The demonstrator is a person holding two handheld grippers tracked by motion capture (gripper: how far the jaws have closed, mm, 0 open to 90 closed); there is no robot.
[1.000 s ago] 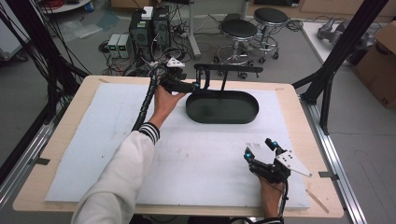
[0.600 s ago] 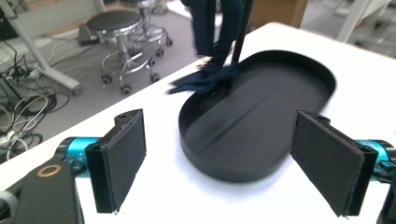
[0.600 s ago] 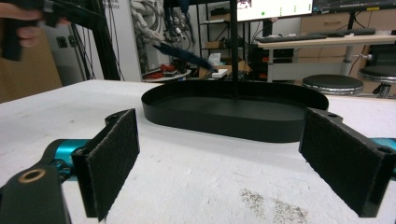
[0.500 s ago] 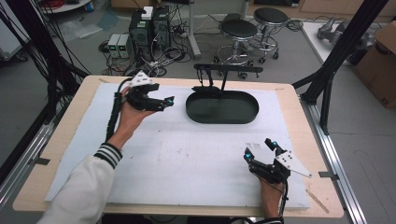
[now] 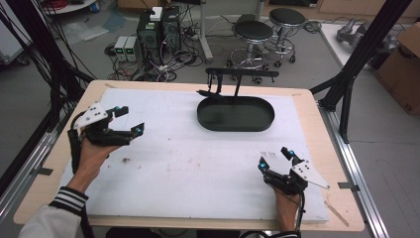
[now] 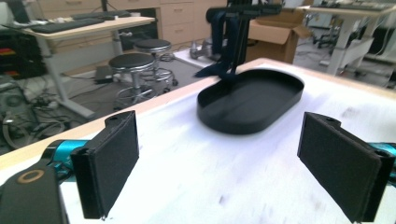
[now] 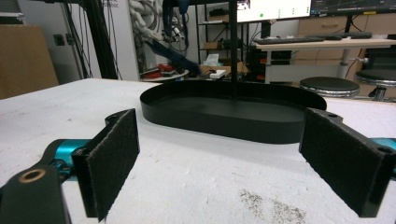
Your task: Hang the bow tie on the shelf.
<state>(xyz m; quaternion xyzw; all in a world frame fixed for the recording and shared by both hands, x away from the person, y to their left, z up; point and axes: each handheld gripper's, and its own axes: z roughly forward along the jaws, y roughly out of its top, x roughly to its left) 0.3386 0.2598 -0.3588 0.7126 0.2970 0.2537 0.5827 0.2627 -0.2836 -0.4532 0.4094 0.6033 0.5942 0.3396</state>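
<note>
Left hand-held gripper [image 5: 131, 121] now back from black tray [image 5: 236, 114], both (right [image 5: 275, 158] too) agape; no legible writing.

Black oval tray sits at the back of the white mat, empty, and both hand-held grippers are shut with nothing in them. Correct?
Not quite. The black oval tray is empty, but the left hand-held gripper and right hand-held gripper are open, not shut; each gripper view shows its jaws wide apart, holding nothing.

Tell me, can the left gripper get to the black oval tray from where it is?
Probably yes. The left gripper is open, and bare white table cover lies between it and the black oval tray, with nothing in the way.
</note>
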